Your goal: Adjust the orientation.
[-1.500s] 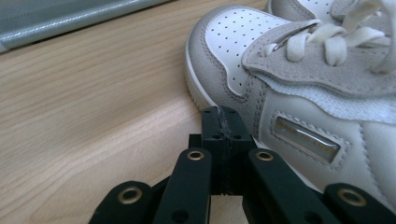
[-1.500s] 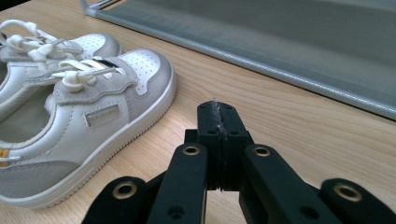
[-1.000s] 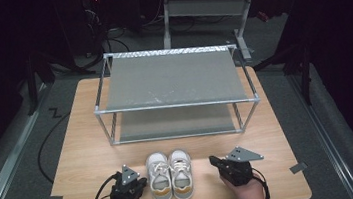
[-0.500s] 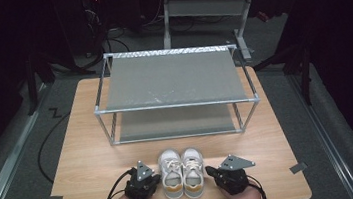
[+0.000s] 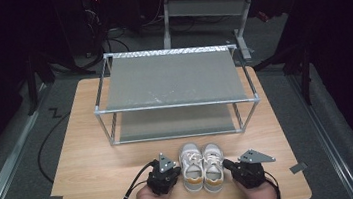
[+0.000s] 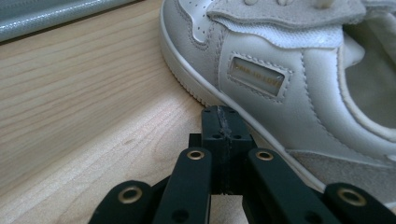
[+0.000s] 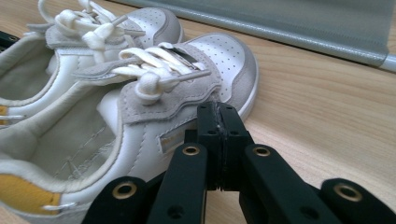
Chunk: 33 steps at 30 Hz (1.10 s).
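Note:
A pair of small white and grey sneakers with yellow heel linings stands side by side near the table's front edge, toes toward the rack: the left shoe (image 5: 191,167) (image 6: 280,79) and the right shoe (image 5: 213,166) (image 7: 140,107). My left gripper (image 5: 175,172) (image 6: 223,114) is shut, its tip against the left shoe's outer sole edge. My right gripper (image 5: 226,164) (image 7: 218,109) is shut too, its tip pressed against the right shoe's outer side below the laces. Nothing is held between either pair of jaws. A hand holds each gripper at the bottom edge.
A two-tier metal shoe rack (image 5: 172,80) with grey shelves stands across the back half of the wooden table (image 5: 91,159); its lower shelf (image 5: 174,122) opens toward the shoes. Cables trail off the left front. Tape marks lie at both front corners.
Both grippers have closed in on the pair from either side. The shoes and both grippers have shifted right along the front of the table.

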Tool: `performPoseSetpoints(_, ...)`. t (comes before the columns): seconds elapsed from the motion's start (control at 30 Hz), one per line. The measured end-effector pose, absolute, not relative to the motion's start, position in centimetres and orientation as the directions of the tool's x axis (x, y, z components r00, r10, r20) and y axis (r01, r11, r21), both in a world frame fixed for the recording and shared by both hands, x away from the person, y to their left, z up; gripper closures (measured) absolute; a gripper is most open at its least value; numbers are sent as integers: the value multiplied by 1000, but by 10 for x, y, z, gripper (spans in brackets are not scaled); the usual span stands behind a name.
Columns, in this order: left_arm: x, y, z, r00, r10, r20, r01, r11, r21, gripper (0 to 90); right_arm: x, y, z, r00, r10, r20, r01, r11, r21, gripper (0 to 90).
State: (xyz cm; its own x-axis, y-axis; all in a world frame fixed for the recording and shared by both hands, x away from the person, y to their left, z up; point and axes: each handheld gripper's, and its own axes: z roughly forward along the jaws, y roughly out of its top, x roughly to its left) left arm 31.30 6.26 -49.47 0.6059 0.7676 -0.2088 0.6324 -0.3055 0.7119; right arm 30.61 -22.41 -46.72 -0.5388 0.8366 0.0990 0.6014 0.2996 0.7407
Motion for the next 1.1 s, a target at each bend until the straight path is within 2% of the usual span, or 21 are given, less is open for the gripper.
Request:
performPoseSetpoints(0.1,312,69,-496,600,768,-223,624,-276,731,862,307,-224,-465,-529,844,85,594,297,747,896)
performPoseSetpoints(0.2,312,72,-494,590,779,-215,616,-261,743,896,305,-226,-458,-508,859,66,569,277,774,897)
performPoseSetpoints(0.33,308,68,-490,611,767,-194,595,-284,752,898,299,-233,-454,-501,865,31,568,301,766,896)
performPoseSetpoints(0.37,307,65,-490,626,758,-183,582,-298,757,899,294,-240,-456,-503,862,-53,542,363,758,897)
performPoseSetpoints(0.43,307,62,-491,624,758,-190,586,-293,756,899,292,-244,-458,-481,872,-95,541,381,750,897)
performPoseSetpoints(0.47,307,62,-491,624,758,-190,586,-293,756,899,292,-244,-458,-481,872,-95,541,381,750,897)
performPoseSetpoints(0.5,308,63,-491,625,756,-194,588,-293,754,899,295,-246,-459,-457,889,-33,570,321,757,897)
performPoseSetpoints(0.57,307,62,-491,621,759,-194,593,-294,749,899,296,-245,-459,-453,892,-16,576,306,758,897)
performPoseSetpoints(0.63,308,61,-490,613,765,-196,600,-290,746,899,299,-240,-465,-456,889,46,610,274,744,895)
performPoseSetpoints(0.73,309,60,-491,610,765,-208,604,-279,746,899,299,-235,-467,-478,877,39,608,298,736,893)
performPoseSetpoints(0.8,313,58,-490,607,753,-256,629,-257,734,899,298,-232,-465,-486,874,27,596,309,741,891)
performPoseSetpoints(1.1,315,37,-490,634,726,-265,623,-277,731,899,300,-241,-468,-469,883,20,612,309,728,890)
